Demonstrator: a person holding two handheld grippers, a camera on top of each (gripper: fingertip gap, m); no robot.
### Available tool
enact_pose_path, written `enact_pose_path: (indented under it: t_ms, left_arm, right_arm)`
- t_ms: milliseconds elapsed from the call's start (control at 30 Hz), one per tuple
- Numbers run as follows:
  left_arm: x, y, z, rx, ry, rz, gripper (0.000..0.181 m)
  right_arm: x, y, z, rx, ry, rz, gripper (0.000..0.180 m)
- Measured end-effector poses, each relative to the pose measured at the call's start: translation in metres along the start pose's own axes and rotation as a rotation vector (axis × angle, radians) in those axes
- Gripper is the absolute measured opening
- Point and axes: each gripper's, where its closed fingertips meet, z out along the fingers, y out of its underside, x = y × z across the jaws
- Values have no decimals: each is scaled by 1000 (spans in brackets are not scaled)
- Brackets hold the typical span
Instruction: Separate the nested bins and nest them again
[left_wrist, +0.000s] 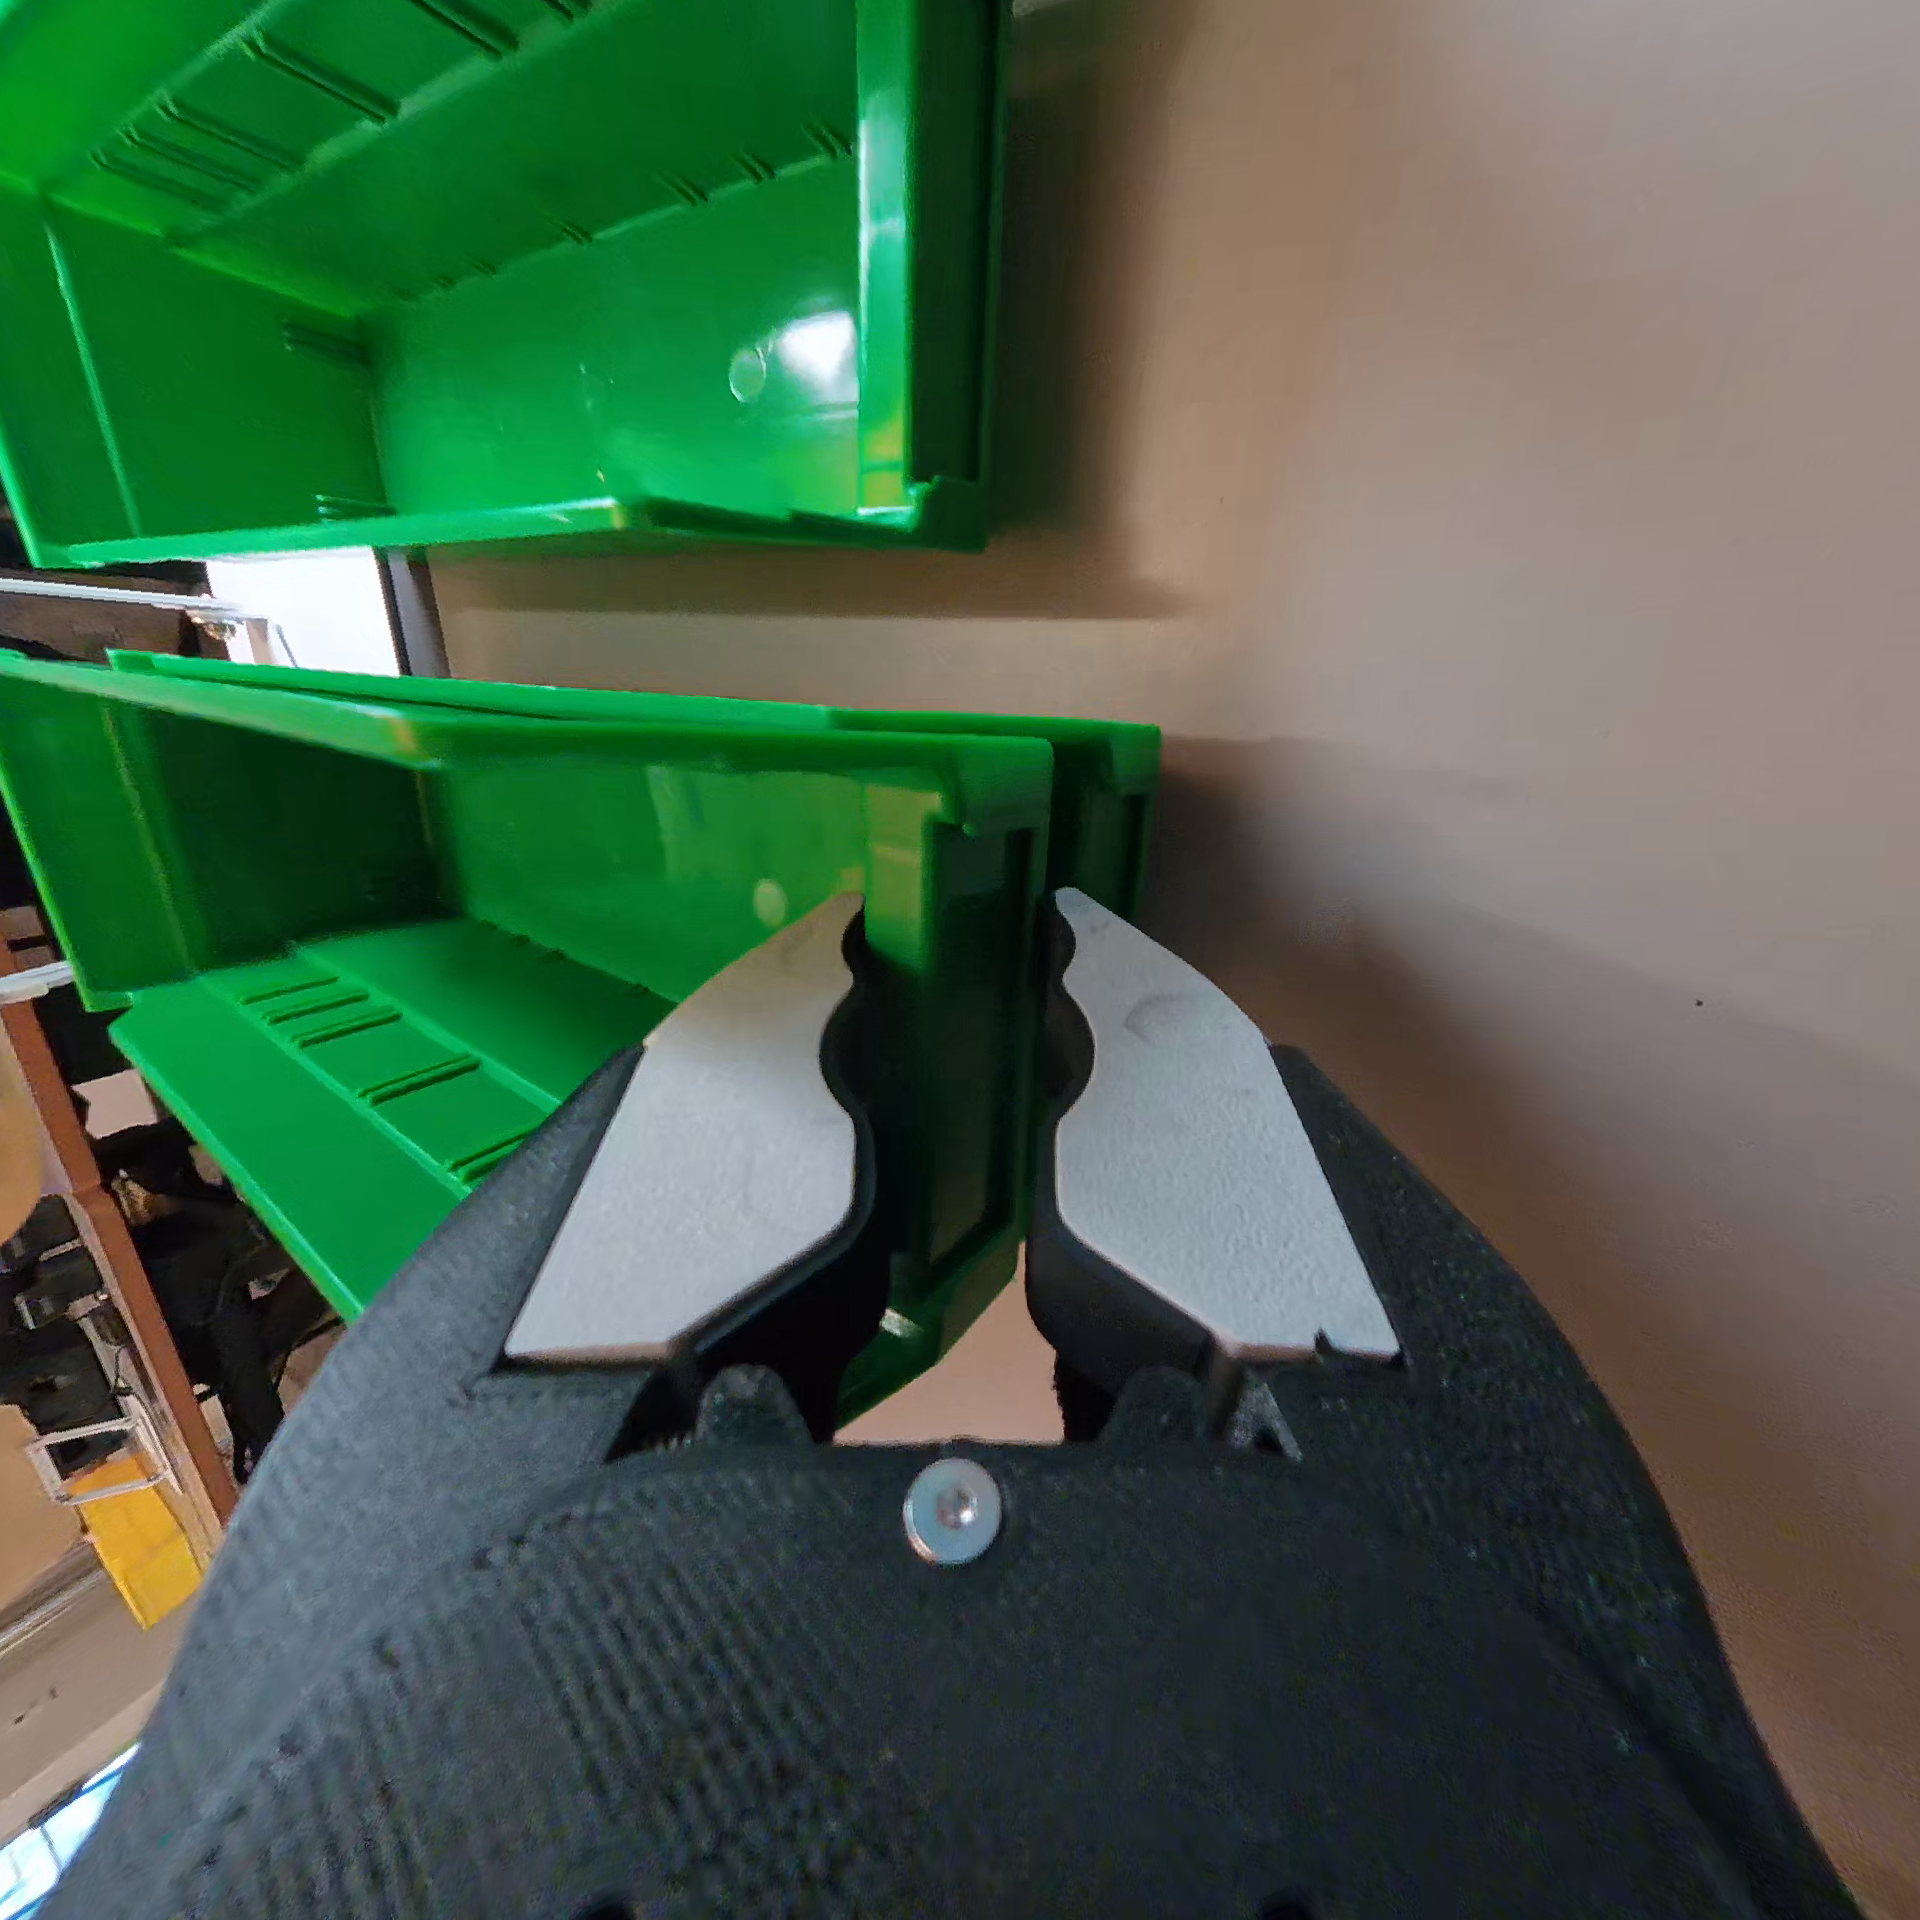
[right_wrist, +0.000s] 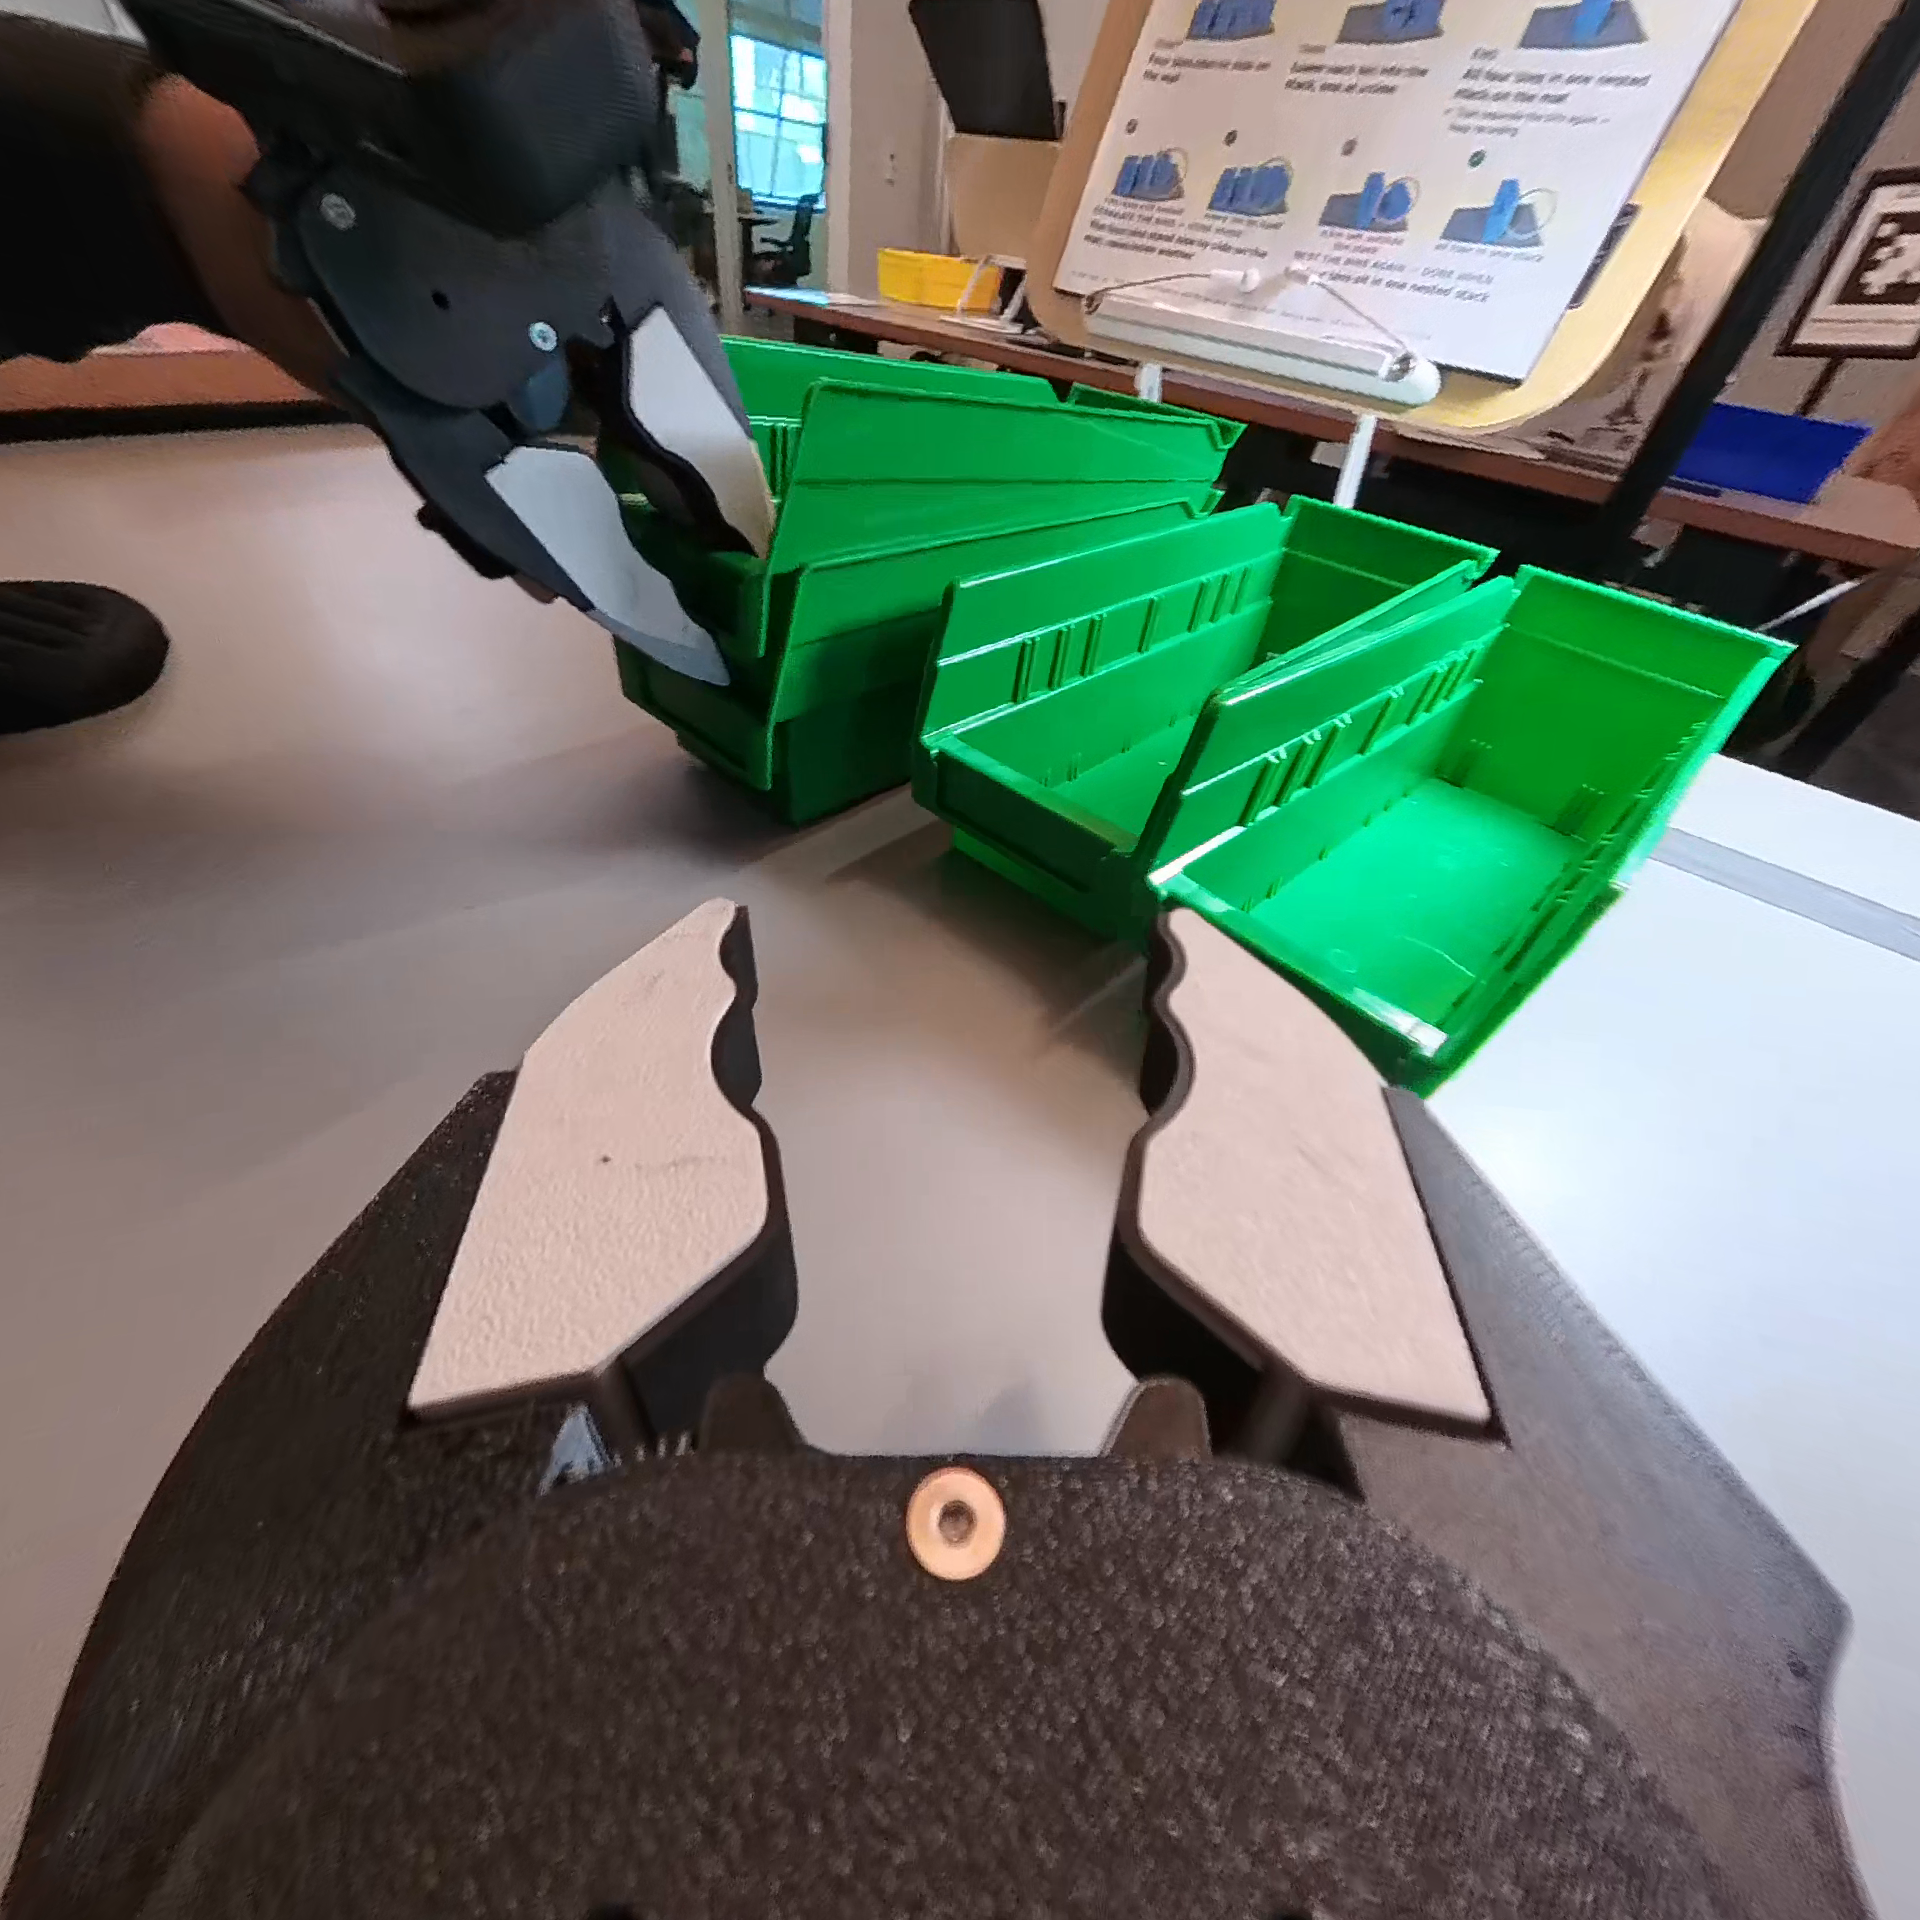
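Several green plastic bins stand on the grey mat (right_wrist: 312, 935). My left gripper (left_wrist: 956, 904) is shut on the front wall of the upper green bin (left_wrist: 623, 862), which sits tilted inside a lower green bin (left_wrist: 1117, 821). In the right wrist view the left gripper (right_wrist: 740, 608) holds that tilted bin (right_wrist: 987, 457) over the lower one (right_wrist: 831, 748). Two single bins stand to the right of it, a middle bin (right_wrist: 1091, 707) and a right bin (right_wrist: 1434, 883). My right gripper (right_wrist: 951, 914) is open and empty, low over the mat in front of the two single bins.
An instruction board (right_wrist: 1351, 156) on a stand rises behind the bins. Yellow bins (right_wrist: 935, 275) and a blue bin (right_wrist: 1766, 457) lie on a far table. A white table surface (right_wrist: 1714, 1143) borders the mat on the right. A black object (right_wrist: 73, 655) lies at the left. One gripper's finger ends stand about 20 cm off the other's. The black object (right_wrist: 73, 655) is about 30 cm from my left fingertips and 40 cm from my right.
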Motion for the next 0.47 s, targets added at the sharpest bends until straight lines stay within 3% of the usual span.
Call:
enact_pose_path:
  t_ms: [233,467]
  left_arm:
    - [-9,-16,-21,50,8,-22,29]
    - [-11,-15,-33,33,33,-3,29]
  right_arm:
    - [19,4,0,-27,117,58,80]
    - [19,5,2,-35,116,52,80]
